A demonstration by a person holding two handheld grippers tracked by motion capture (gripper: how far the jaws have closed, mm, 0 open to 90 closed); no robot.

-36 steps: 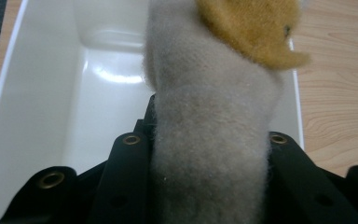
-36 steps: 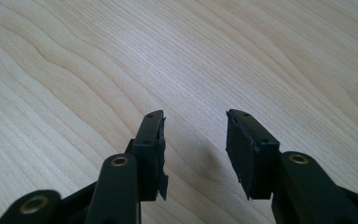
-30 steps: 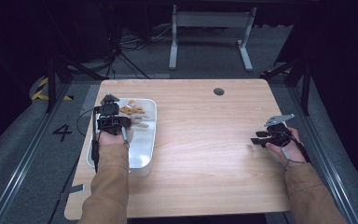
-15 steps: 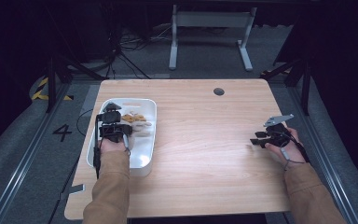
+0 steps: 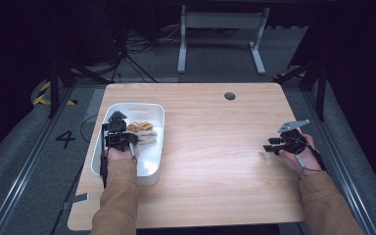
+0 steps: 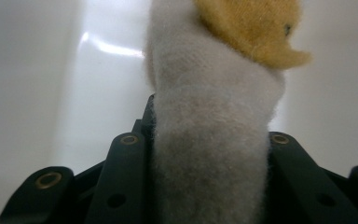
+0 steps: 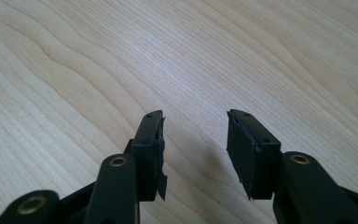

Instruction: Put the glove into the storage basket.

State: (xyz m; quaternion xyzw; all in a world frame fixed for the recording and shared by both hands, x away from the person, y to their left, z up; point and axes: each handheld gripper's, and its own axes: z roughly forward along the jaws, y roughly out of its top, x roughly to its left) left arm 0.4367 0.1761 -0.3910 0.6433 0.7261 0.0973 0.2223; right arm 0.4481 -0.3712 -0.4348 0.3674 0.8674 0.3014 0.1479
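One soft toy, pale grey plush with a yellow-orange part at its far end, sat between the jaws of the left gripper. Both jaws pressed against its sides in the left gripper view, so the claw was closed on the toy. The toy lay inside the white tub, near the middle of the tub's floor, with the tub's glossy white wall behind it. More pale and orange soft pieces lay in the tub just beyond the gripper. The tub itself stood at the left edge of the wooden table.

Well apart from the tub, at the table's right edge, the right gripper was held low over bare wood. Its claw stood open, with nothing between the two black pads. A dark round hole marked the table's far side, beyond the tub.
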